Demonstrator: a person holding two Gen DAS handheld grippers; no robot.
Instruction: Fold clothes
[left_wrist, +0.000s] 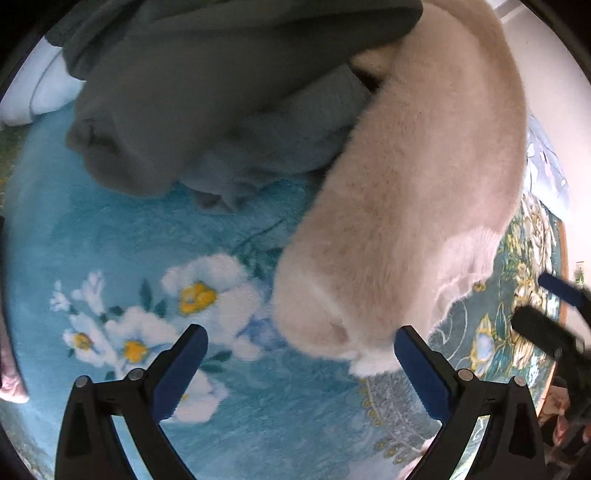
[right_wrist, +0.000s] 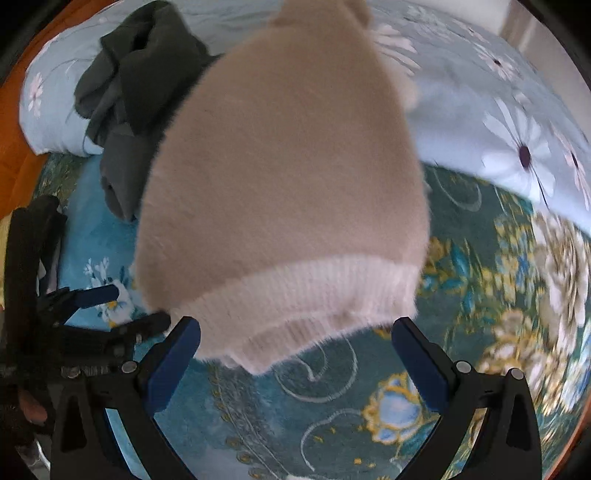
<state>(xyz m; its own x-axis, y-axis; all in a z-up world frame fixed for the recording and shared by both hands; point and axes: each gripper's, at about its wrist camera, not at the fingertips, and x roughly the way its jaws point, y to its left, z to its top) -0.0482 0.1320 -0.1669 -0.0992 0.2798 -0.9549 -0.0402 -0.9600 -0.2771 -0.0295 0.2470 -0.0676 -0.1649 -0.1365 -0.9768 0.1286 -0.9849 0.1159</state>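
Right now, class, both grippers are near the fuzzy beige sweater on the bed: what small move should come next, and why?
Probably ease the right gripper forward and shut it on the ribbed hem of the beige sweater. Both grippers are open and hold nothing, and the hem already lies between the right gripper's fingers. The left gripper sits by the sweater's folded corner.

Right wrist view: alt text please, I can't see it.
A fuzzy beige sweater fills the centre, its ribbed hem between the open right gripper fingers. It lies on a floral blanket, with dark clothes behind.

Soft daylight, glare at upper right, fisheye-bent edges, motion blur throughout.
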